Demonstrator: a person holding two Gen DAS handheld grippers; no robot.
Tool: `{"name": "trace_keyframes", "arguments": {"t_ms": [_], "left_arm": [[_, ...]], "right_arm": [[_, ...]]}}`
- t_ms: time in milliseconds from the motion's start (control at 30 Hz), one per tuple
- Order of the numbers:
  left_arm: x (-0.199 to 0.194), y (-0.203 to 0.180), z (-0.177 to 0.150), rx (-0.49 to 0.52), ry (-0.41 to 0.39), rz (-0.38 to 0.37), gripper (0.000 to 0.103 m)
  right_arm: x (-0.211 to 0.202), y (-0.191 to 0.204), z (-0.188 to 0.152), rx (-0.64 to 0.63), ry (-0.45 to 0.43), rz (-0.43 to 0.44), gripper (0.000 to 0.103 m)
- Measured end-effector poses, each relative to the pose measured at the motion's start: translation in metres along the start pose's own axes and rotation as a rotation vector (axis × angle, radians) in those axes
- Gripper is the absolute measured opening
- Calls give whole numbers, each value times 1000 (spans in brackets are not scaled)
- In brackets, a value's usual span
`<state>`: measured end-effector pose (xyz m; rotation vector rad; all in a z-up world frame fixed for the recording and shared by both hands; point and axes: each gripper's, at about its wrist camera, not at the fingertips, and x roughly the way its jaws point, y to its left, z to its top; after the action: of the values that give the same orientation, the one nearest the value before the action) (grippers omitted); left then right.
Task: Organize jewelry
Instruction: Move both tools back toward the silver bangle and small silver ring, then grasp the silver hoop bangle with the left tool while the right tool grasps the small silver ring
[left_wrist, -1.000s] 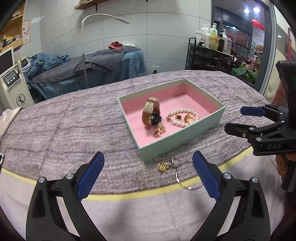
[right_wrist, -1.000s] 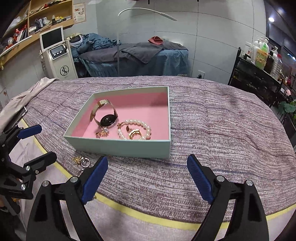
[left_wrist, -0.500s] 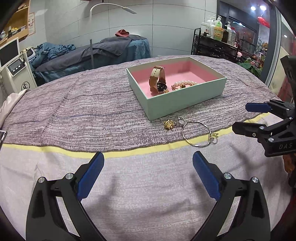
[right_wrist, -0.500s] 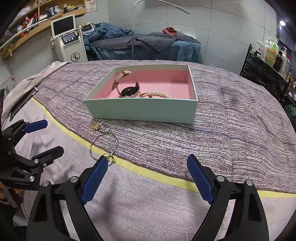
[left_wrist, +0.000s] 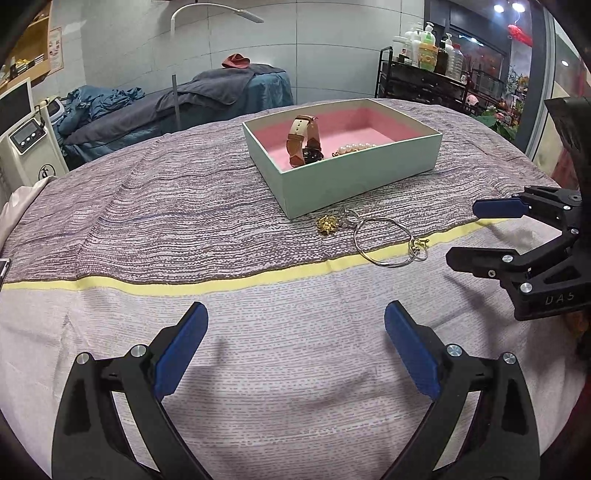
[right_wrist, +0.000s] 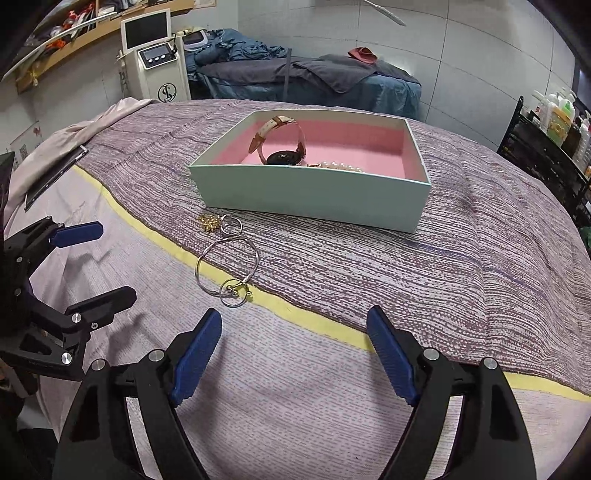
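Silver bangle (right_wrist: 226, 265) flat, clasp end toward hand-held grippers.

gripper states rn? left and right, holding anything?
Left gripper: open, holding nothing.
Right gripper: open, holding nothing.

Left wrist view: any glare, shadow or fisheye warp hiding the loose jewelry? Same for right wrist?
Left wrist view: sharp, soft claw shadows on the cloth, yellow stripe bowed by fisheye, silver bangle clear. Right wrist view: sharp, dark vignetted corners, bangle and gold charm unshadowed, no glare.
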<state>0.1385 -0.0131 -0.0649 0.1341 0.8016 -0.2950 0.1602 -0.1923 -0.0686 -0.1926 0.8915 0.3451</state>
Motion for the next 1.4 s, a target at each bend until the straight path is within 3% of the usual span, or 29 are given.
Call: {"name": "trace_keyframes", "arguments": {"t_ms": [433,633,800,967,1167,1400], "left_arm": [[3,-5,2,10,13,-13,94],[6,-4,4,10,18,-19,94],[12,-12,7,29,26,-41,94],[27,-26,16,47,67,-115,77],[44,-40,35,29,98,-187,71],[62,-51,53,19,104,-188,67]], "right_arm": [[20,33,12,-140,35,27,44],[22,37,15,-156,44,48,20],[17,33,12,-129,38,56,20],[6,19,9,-76,18,43,20],[-4,-9,-1,20,11,15,20],[-12,-25,-11,74,-1,12,20]]}}
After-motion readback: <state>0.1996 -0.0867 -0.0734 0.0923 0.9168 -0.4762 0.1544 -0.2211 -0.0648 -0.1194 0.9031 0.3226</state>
